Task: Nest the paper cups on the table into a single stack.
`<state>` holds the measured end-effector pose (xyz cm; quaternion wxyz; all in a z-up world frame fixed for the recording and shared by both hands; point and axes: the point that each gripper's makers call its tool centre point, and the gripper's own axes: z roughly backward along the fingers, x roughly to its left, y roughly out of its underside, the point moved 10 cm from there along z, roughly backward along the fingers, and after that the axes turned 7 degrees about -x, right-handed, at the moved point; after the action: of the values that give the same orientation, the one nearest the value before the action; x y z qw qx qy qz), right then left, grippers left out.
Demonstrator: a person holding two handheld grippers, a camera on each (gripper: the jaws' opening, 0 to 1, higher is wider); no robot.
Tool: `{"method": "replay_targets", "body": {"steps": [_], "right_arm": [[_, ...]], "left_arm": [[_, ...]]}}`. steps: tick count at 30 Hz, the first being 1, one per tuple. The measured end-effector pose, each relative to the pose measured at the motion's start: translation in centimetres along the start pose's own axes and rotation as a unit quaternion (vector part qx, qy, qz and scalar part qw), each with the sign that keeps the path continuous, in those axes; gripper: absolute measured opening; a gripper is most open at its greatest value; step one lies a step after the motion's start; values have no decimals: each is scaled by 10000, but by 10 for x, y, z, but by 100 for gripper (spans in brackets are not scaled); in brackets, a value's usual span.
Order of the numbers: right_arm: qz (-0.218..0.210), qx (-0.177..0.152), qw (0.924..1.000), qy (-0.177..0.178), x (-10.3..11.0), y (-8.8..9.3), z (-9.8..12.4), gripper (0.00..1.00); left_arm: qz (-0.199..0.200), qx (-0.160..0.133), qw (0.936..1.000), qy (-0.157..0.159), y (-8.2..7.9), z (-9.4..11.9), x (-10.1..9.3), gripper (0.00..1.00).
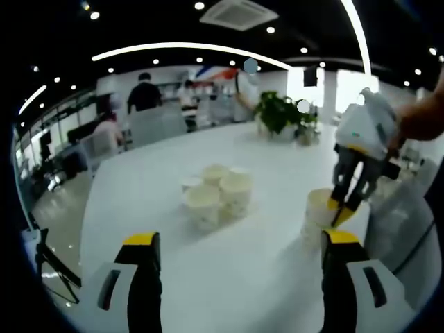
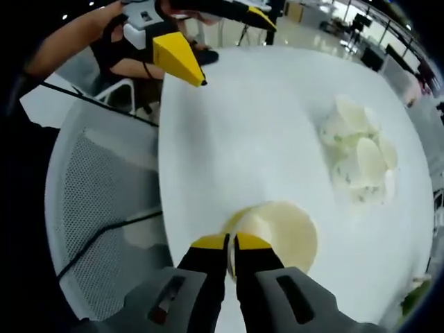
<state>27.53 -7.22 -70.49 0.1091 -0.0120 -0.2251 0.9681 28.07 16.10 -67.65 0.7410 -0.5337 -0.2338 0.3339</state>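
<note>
right hand-held gripper (image 1: 345,202) pinching cup (image 1: 319,216) rim (cup cluster (image 1: 216,191) apart)

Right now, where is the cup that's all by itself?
In the left gripper view, the lone cup stands at the table's right edge, pinched at its rim by the right hand-held gripper, apart from the cup cluster.

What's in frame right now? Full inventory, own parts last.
paper cups: cluster, about four, white with faint print, mid-table
paper cup: one, cream-white, near table edge, rim pinched by right tongs
table: one, white, rounded
chairs: white mesh one by the table edge, more at the far side
potted plant: one, green, far end of table
people: several, background
left tongs: yellow-tipped, open, over bare table
right tongs: yellow-tipped, shut on the cup rim
</note>
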Motion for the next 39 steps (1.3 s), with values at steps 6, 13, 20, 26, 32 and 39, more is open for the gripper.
{"method": "replay_targets", "body": {"steps": [6,13,20,26,32,39], "right_arm": [[16,-45,10000,70,-3,1,3,10],[22,-283,9993,230,-8,-2,11,22],[63,-434,9985,336,-11,-5,21,26],[10,-826,9962,273,-10,-6,28,35],[-420,-1549,9862,407,-16,3,46,43],[-613,-2451,9628,958,-35,14,78,48]], "left_arm": [[-13,2,10000,6,-2,0,-1,94],[-25,35,10000,18,0,0,-2,93],[-30,29,10000,-4,-1,1,-1,93],[-7,-68,9999,75,-3,1,-4,96],[12,-182,9998,58,-6,2,-5,98],[54,-228,9997,70,-6,1,-5,98]]}}
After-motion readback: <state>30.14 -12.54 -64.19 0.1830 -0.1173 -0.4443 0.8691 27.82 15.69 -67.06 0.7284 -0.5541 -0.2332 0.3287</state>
